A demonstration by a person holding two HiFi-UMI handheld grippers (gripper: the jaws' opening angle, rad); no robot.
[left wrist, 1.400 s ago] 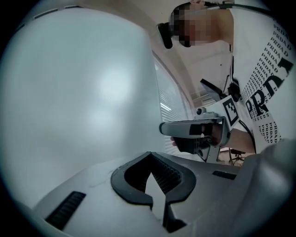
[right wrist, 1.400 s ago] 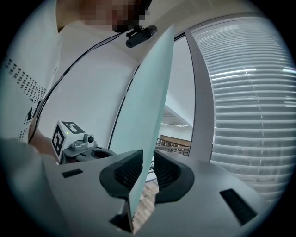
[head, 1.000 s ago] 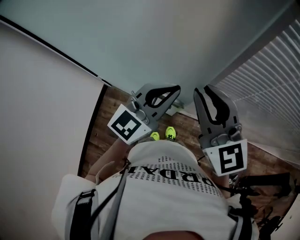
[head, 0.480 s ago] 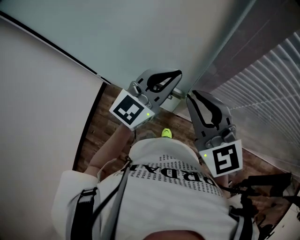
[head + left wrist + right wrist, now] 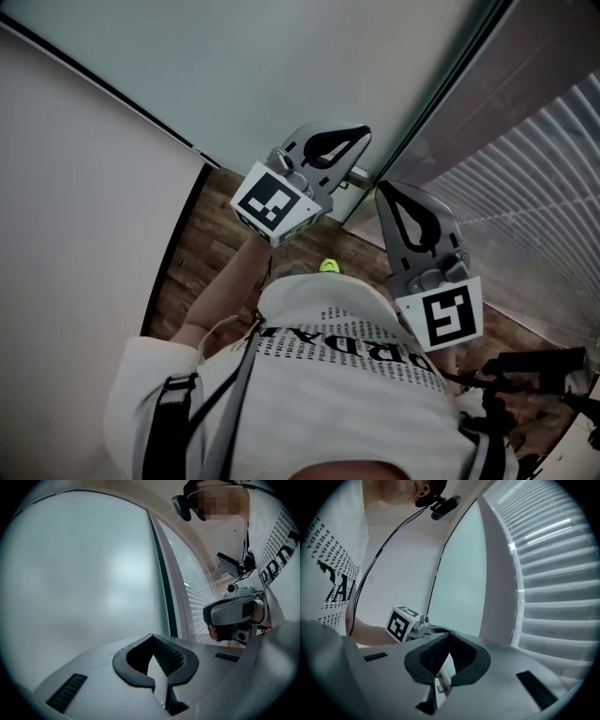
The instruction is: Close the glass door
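my left tongs (image 5: 360,134): jaws together, empty, nose against glass door (image 5: 281,66) for pushing; right tongs (image 5: 382,191) same; door meets frame (image 5: 487,94).

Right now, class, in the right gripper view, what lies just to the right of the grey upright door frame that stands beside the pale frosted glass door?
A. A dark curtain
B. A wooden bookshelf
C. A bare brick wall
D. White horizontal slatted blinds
D: white horizontal slatted blinds fill the view to the right of the grey upright door frame, while the pale frosted glass door lies on its left.
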